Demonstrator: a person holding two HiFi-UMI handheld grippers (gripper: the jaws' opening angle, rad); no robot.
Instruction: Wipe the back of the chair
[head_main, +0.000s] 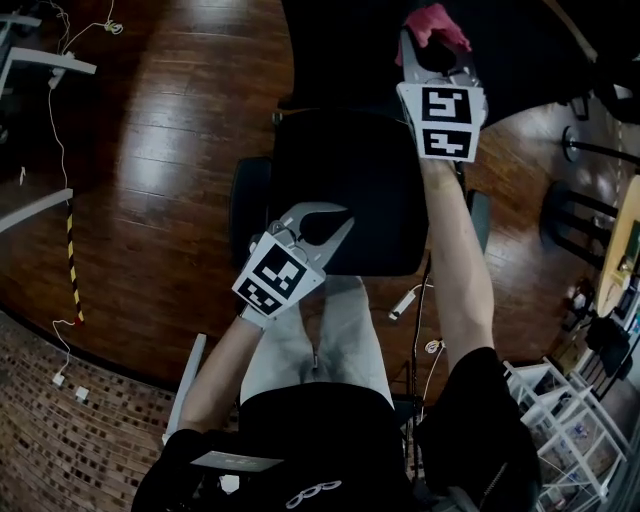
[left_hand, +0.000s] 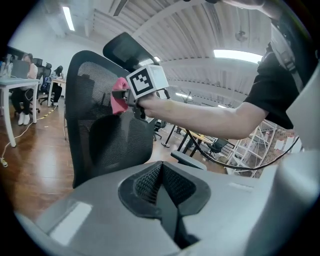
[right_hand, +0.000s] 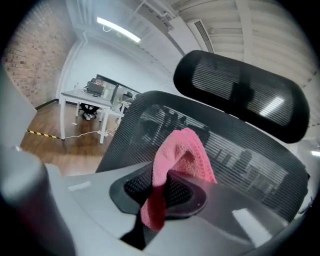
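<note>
The right gripper (right_hand: 162, 192) is clamping its jaws on a pink cloth (right_hand: 180, 155), whose folded end is sticking up past the tips and lying against the black mesh back of the chair (right_hand: 250, 165), just under the headrest (right_hand: 240, 95). The left gripper (left_hand: 161, 187) is holding nothing, its jaws sitting pressed together. In the head view it is hovering low over the chair's dark seat (head_main: 350, 190), well apart from the right gripper, which is reaching forward on an outstretched arm. A wooden floor (head_main: 150, 150) is showing around the chair.
</note>
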